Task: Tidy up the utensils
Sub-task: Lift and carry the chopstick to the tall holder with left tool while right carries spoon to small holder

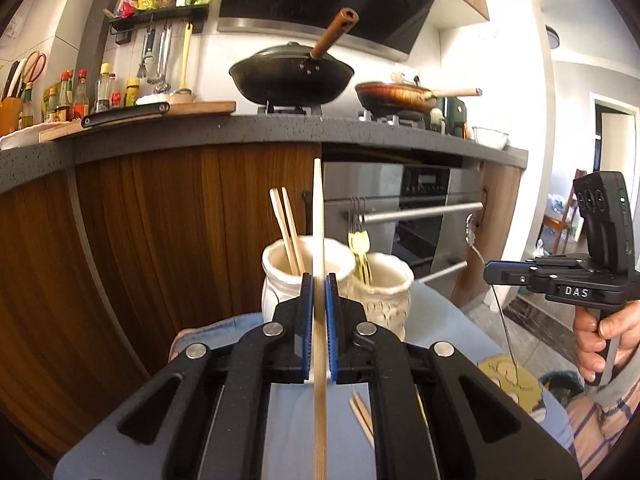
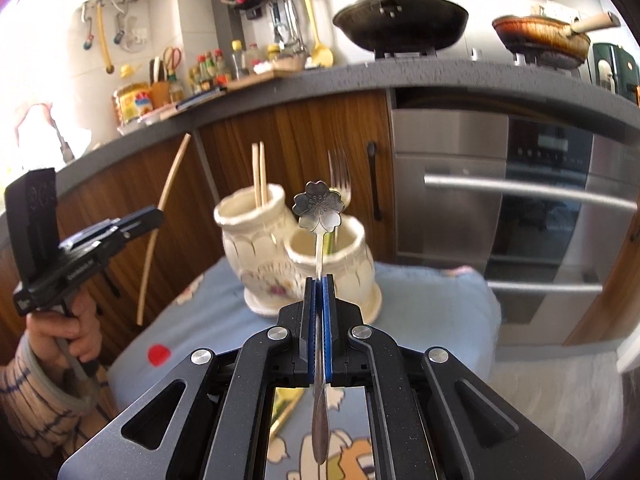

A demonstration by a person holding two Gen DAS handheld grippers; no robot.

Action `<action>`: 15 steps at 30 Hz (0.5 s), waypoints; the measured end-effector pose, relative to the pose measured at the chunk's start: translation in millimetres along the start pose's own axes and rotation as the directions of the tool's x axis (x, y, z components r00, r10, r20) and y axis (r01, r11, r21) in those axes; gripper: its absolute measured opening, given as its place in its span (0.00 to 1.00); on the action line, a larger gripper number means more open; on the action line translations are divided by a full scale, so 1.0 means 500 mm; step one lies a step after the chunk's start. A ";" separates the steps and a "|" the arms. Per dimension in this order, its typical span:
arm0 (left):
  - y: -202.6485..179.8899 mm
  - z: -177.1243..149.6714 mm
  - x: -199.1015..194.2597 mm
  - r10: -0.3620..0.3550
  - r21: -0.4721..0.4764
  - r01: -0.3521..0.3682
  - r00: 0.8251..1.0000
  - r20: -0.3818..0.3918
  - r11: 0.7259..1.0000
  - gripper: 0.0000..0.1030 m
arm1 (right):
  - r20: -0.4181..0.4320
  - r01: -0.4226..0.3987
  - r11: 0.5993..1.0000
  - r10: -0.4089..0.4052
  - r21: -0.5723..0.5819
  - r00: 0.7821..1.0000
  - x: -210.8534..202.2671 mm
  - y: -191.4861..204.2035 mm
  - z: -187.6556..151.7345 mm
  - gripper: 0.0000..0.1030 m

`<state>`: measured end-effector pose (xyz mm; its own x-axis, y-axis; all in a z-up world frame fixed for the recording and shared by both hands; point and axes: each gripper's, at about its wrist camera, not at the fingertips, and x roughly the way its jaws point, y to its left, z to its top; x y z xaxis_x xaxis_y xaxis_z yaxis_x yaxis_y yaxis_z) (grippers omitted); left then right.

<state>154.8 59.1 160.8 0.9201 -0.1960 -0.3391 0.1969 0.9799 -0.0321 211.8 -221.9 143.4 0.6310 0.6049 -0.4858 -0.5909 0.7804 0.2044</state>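
My left gripper (image 1: 319,280) is shut on a single wooden chopstick (image 1: 318,216) that stands upright in front of the left cream ceramic pot (image 1: 280,276), which holds two chopsticks (image 1: 286,228). The right pot (image 1: 384,296) holds forks (image 1: 360,240). My right gripper (image 2: 319,282) is shut on a silver spoon with a flower-shaped end (image 2: 319,206), held upright before the right pot (image 2: 340,264). The left pot (image 2: 252,240) with its chopsticks (image 2: 259,172) stands beside it. Each gripper shows in the other's view, the right one (image 1: 490,272) and the left one (image 2: 156,214) with its chopstick (image 2: 160,216).
The pots stand on a blue cartoon-print cloth (image 2: 420,292). Loose chopsticks (image 1: 362,416) lie on the cloth under my left gripper. Wooden cabinets (image 1: 160,220) and a steel oven (image 2: 520,208) are behind. The counter (image 1: 280,128) carries a wok, a pan and bottles.
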 end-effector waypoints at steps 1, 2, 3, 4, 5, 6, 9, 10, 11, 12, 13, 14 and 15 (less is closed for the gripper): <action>0.002 0.005 0.003 -0.001 -0.005 0.001 1.000 0.006 1.000 0.06 | 0.014 -0.003 1.000 0.003 0.000 1.000 0.000 0.001 0.009 0.04; 0.005 0.012 0.005 -0.001 -0.012 0.001 1.000 0.017 1.000 0.06 | 0.024 -0.006 1.000 0.006 0.000 1.000 0.000 0.002 0.017 0.04; 0.010 0.021 0.008 -0.004 -0.021 0.004 1.000 0.030 1.000 0.06 | 0.039 -0.011 1.000 0.011 -0.001 0.999 0.000 0.004 0.027 0.04; 0.015 0.029 0.011 -0.008 -0.029 0.010 0.999 0.040 1.000 0.06 | 0.052 -0.018 1.000 0.017 0.001 0.998 0.001 0.005 0.037 0.04; 0.022 0.042 0.012 -0.013 -0.043 0.016 0.998 0.059 0.999 0.06 | 0.066 -0.026 1.000 0.026 0.002 0.997 0.002 0.006 0.048 0.04; 0.026 0.049 0.015 -0.019 -0.052 0.023 0.997 0.068 0.998 0.06 | 0.076 -0.033 0.999 0.033 0.003 0.997 0.003 0.006 0.056 0.04; 0.045 0.077 0.025 -0.037 -0.090 0.046 0.994 0.104 0.995 0.06 | 0.112 -0.056 0.998 0.055 0.003 0.992 0.009 0.008 0.083 0.04; 0.051 0.084 0.029 -0.047 -0.103 0.059 0.992 0.115 0.993 0.06 | 0.123 -0.063 0.998 0.062 0.003 0.990 0.012 0.009 0.091 0.04; 0.055 0.091 0.032 -0.054 -0.113 0.069 0.991 0.126 0.991 0.06 | 0.138 -0.073 0.997 0.071 0.005 0.988 0.016 0.009 0.101 0.04; 0.060 0.098 0.037 -0.069 -0.124 0.087 0.988 0.140 0.988 0.06 | 0.147 -0.078 0.997 0.076 0.005 0.986 0.020 0.009 0.108 0.04; 0.064 0.104 0.043 -0.087 -0.135 0.108 0.984 0.154 0.985 0.06 | 0.156 -0.084 0.996 0.082 0.006 0.984 0.026 0.009 0.116 0.04; 0.066 0.109 0.048 -0.101 -0.143 0.125 0.981 0.165 0.982 0.06 | 0.165 -0.089 0.996 0.086 0.007 0.983 0.032 0.008 0.123 0.04; 0.069 0.115 0.056 -0.107 -0.149 0.134 0.978 0.181 0.980 0.06 | 0.172 -0.094 0.995 0.091 0.011 0.981 0.038 0.007 0.128 0.04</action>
<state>207.1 85.1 204.4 0.9399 -0.3027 -0.1580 0.2659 0.9392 -0.2173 253.9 -197.8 189.3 0.6516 0.6915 -0.3118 -0.6423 0.7216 0.2583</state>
